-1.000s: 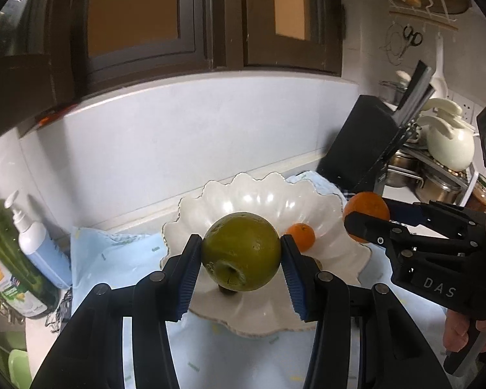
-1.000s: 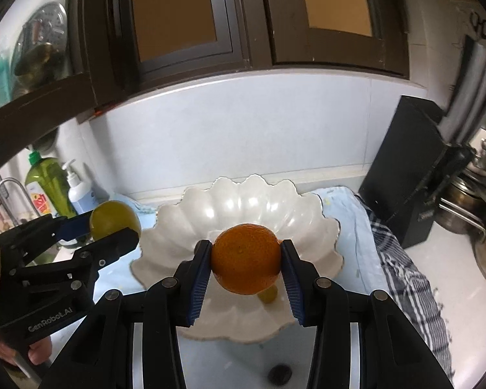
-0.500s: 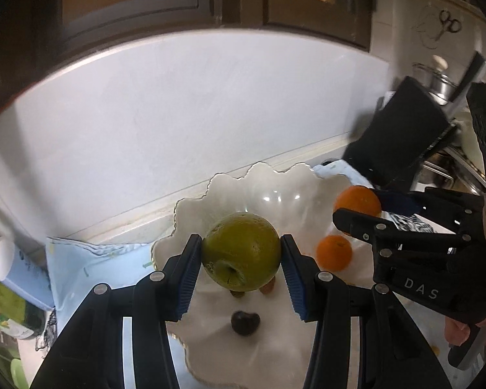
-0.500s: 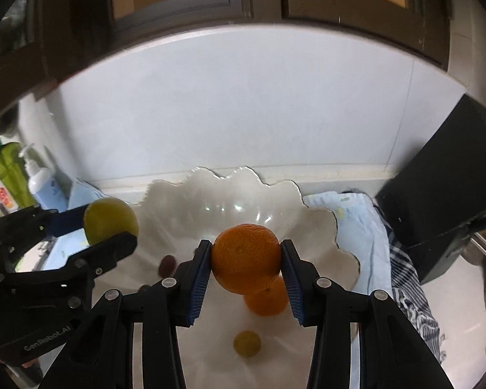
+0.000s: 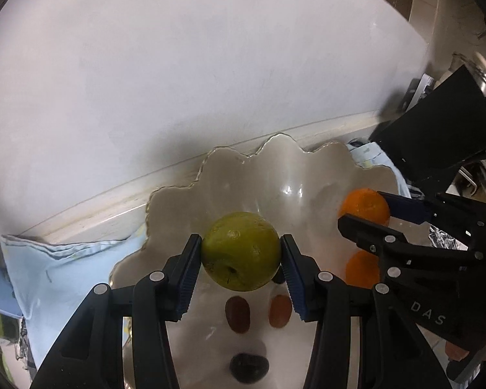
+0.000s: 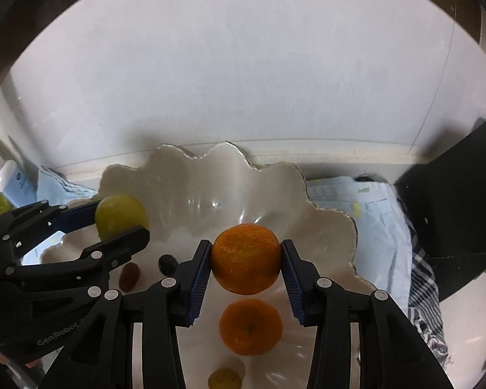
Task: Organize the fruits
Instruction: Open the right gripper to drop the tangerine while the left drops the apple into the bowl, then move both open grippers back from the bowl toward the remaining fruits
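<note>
The bowl [image 6: 324, 227] already holds one orange [image 6: 250, 327] and small fruits. The left gripper [image 5: 239, 259] clamps a green apple [image 5: 241, 253], the right gripper [image 6: 245, 262] another orange [image 6: 245, 257]; both await release.

Domestic kitchen: white tiled backsplash [image 6: 243, 81], scalloped white ceramic fruit bowl [image 6: 184, 175], black knife block [image 5: 437, 136], pump soap bottle [image 6: 11, 178].

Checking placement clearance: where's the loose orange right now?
The loose orange lies in the white bowl, low centre in the right wrist view, directly below the orange held in the right tool, with a small yellow fruit just beneath it.
</note>
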Demonstrator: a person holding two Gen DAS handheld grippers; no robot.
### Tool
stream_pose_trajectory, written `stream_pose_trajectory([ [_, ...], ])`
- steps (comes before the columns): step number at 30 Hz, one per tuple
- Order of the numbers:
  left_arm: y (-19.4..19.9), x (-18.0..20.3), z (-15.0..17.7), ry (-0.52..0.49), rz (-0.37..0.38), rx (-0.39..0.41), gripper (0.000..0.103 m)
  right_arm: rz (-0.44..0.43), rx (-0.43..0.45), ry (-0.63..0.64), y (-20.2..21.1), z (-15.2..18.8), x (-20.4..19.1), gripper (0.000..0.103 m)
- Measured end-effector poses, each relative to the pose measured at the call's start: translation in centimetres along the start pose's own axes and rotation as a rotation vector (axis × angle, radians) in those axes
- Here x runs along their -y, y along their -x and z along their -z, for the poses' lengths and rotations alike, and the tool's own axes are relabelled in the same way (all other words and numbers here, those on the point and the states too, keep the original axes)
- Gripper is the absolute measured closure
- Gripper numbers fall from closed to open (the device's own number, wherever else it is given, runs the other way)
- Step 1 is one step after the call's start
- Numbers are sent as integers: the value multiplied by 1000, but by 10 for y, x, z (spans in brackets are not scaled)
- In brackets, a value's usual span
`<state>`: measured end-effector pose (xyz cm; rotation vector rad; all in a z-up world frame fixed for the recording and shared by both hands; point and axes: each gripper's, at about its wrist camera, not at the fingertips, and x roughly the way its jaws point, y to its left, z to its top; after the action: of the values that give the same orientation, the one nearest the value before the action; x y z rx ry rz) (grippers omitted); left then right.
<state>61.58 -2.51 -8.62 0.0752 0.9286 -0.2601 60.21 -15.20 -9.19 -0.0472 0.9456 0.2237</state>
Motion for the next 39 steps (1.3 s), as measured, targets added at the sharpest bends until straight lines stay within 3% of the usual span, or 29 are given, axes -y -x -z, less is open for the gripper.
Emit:
stream_pose_trajectory([
  [6,-14,-1,-3,9,19,-51,53,-8,-32,-32,-12,-1,9,58],
  [10,-9,-1,-5,6,-14,-27,40,-15,-41,-51,-13,0,14,53],
  [12,-3,-3,-7,6,-15,-12,38,0,-26,-49,-8,-1,16,48],
  [16,8,-5,-7,16,-31,3,36,9,5,-50,7,-1,15,47],
  [29,76,4,11,-25,-90,131,23,69,132,-4,78,19,2,47],
  [39,139,20,30,-62,-62,219,19,76,222,-24,136,43,-3,47],
])
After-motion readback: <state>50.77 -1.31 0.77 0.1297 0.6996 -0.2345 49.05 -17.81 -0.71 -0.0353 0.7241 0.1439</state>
